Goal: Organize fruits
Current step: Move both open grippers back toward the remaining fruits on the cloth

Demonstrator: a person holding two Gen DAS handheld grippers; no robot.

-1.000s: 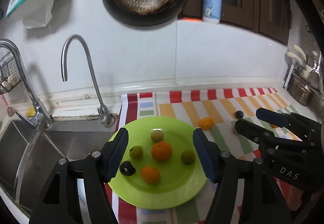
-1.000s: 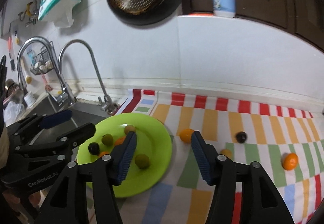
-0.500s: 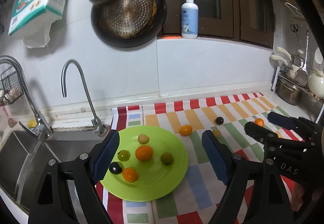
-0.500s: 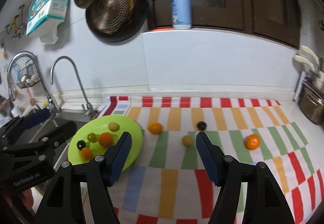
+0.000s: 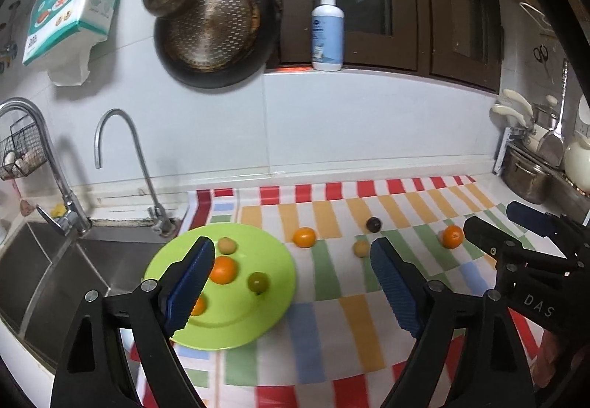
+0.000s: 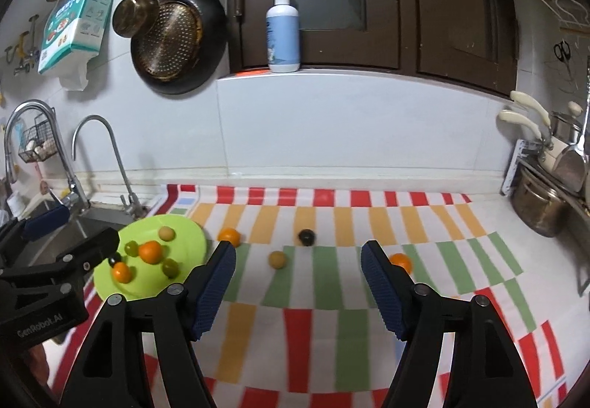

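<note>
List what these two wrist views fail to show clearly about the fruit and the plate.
- Left wrist view: the left gripper's finger covers part of the green plate and most of one orange fruit.
- Right wrist view: the dark fruit on the plate is half hidden by the other gripper's finger.
- Fruit types: too small to tell.

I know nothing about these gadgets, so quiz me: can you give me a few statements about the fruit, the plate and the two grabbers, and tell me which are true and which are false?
1. Four fruits lie on the striped cloth off the green plate. True: two oranges, a dark fruit and a yellowish fruit.
2. The right gripper is holding an orange. False: its jaws are wide open and empty.
3. The plate sits beside the sink. True.
4. The left gripper is clamped shut. False: its jaws are open and hold nothing.
5. The plate has no fruit on it. False: six fruits rest on it, among them a large orange.
</note>
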